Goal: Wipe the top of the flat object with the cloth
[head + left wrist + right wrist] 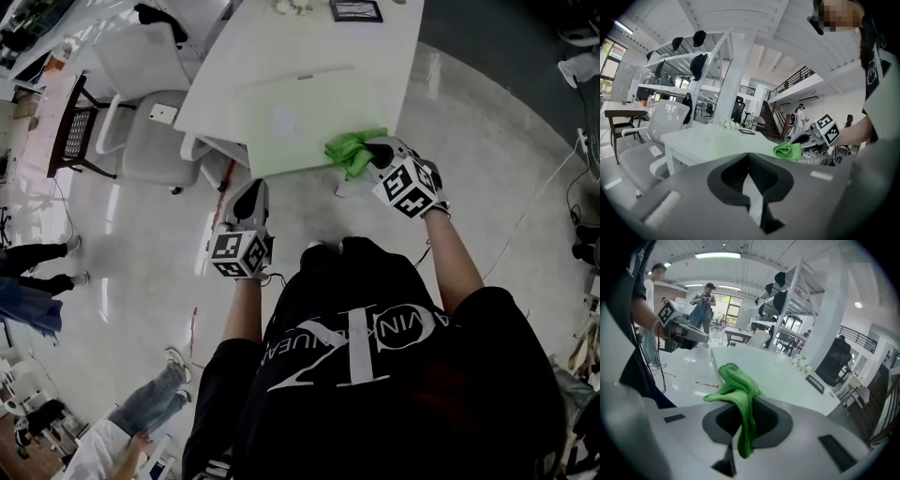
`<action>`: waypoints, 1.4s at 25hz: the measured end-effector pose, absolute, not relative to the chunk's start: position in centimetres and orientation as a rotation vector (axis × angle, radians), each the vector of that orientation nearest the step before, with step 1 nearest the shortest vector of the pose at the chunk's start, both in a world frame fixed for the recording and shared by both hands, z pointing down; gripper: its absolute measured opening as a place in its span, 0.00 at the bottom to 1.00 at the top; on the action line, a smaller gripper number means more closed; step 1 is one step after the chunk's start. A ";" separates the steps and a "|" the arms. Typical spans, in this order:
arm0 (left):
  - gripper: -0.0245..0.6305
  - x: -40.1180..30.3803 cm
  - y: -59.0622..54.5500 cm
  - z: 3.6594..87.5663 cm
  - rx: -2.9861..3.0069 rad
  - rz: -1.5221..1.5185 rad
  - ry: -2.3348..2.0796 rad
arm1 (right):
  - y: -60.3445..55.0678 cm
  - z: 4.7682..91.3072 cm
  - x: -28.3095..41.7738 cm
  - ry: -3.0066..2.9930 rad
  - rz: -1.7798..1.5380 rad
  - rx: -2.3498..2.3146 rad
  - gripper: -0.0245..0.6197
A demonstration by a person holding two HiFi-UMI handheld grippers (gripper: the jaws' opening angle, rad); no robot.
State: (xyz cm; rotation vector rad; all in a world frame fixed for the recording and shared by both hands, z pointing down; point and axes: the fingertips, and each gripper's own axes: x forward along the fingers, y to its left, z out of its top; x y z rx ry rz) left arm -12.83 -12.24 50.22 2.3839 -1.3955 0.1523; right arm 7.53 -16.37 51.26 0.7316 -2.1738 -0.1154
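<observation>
Your desk point(309, 37) is a plain white rectangle, and you stand at its near edge. A pale green flat sheet point(300, 127) lies directly on it and covers much of the near half, reaching right down to the near edge (whether it overhangs cannot be told). The green cloth point(352, 150) is bunched at the sheet's near right corner, pinched in your right claw point(380, 150). Toward the far edge lies a small dark framed rectangle point(356, 10), flat on the top. Just left of it sits a cluster of small white things point(295, 6), too small to name. Between these and the sheet, the white top is bare.
</observation>
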 end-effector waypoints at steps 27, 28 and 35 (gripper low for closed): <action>0.05 -11.2 -12.6 50.0 2.389 0.169 -1.382 | -16.4 51.6 16.5 -2.141 0.244 1.089 0.09; 0.05 -11.3 -12.6 50.0 2.387 0.167 -1.387 | -16.4 51.6 16.7 -2.136 0.258 1.103 0.09; 0.05 -11.6 -12.2 50.2 2.378 0.174 -1.394 | -16.6 51.2 18.5 -2.095 0.356 1.241 0.09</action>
